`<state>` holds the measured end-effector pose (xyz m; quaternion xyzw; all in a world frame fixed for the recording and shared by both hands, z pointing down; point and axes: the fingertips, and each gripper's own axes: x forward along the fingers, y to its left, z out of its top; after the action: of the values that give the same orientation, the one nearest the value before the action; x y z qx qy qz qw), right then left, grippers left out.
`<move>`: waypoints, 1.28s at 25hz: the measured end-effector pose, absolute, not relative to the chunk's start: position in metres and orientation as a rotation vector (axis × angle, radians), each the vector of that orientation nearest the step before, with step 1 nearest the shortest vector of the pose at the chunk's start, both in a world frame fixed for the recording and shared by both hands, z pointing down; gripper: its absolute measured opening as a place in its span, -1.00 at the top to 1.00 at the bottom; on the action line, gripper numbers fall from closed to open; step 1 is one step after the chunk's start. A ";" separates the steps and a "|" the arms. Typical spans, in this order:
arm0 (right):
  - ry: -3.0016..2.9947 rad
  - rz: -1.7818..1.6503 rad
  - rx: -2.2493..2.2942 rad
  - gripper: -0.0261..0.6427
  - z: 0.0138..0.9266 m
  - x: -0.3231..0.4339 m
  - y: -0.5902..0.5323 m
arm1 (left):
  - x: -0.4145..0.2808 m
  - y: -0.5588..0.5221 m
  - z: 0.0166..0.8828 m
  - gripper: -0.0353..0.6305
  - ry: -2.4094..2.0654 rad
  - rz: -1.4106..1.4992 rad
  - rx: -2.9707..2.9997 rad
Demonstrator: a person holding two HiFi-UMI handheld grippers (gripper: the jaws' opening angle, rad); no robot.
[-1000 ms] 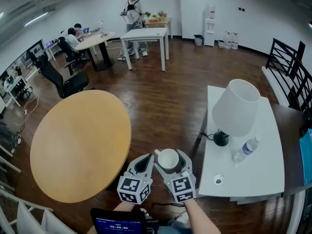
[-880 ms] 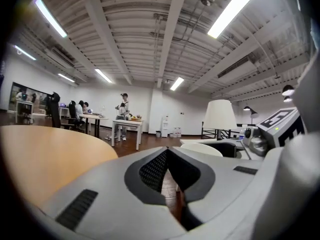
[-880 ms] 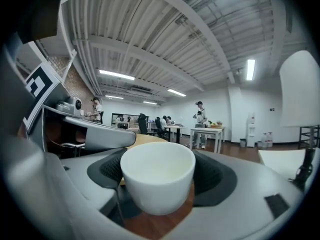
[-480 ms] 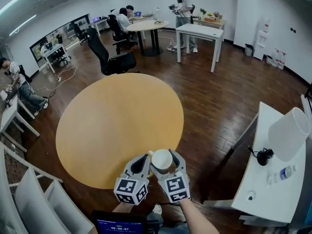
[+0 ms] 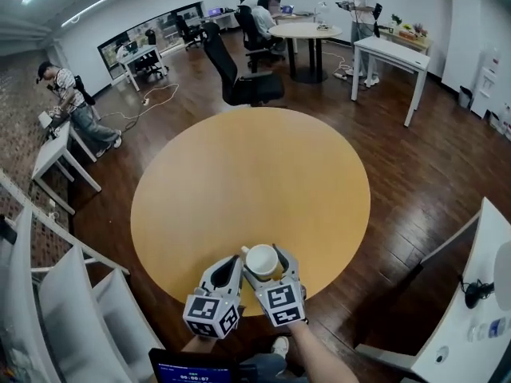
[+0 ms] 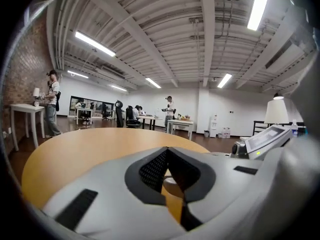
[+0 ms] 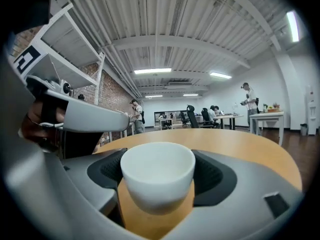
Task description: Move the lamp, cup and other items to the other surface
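Observation:
A white cup sits upright between the jaws of my right gripper, which is shut on it above the near edge of the round wooden table. The right gripper view shows the cup filling the gap between the pads, with the tabletop just below. My left gripper hangs beside it on the left, its jaws shut with nothing in them. The lamp's white shade and black base stand on the white table at the far right edge.
A clear bottle lies on the white table near the lamp. White shelving stands at the lower left. A black office chair is behind the round table. Several people are at desks farther back. Dark wooden floor separates the two tables.
The view has swung left from the white table to the round table. Both grippers, the right one still holding the cup, now hang over the round table's near edge.

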<state>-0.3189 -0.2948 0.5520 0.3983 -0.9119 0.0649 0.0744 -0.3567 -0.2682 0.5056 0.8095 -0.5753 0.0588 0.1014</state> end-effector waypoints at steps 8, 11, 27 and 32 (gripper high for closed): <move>-2.769 0.242 1.033 -0.28 0.581 -0.382 -0.293 | -0.405 -0.269 0.513 0.87 -1.797 0.197 2.292; -2.762 0.227 1.013 -0.29 0.591 -0.387 -0.290 | -0.413 -0.271 0.514 0.87 -1.813 0.194 2.274; -2.789 0.168 1.028 -0.34 0.574 -0.385 -0.291 | -0.414 -0.273 0.518 0.87 -1.802 0.209 2.277; -2.808 0.089 1.107 -0.33 0.543 -0.365 -0.288 | -0.399 -0.274 0.504 0.87 -1.788 0.183 2.312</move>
<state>-0.3648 -0.2882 0.5431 0.3660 -0.9282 0.0294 0.0609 -0.3985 -0.2738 0.5038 0.7851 -0.6070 0.0621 0.1064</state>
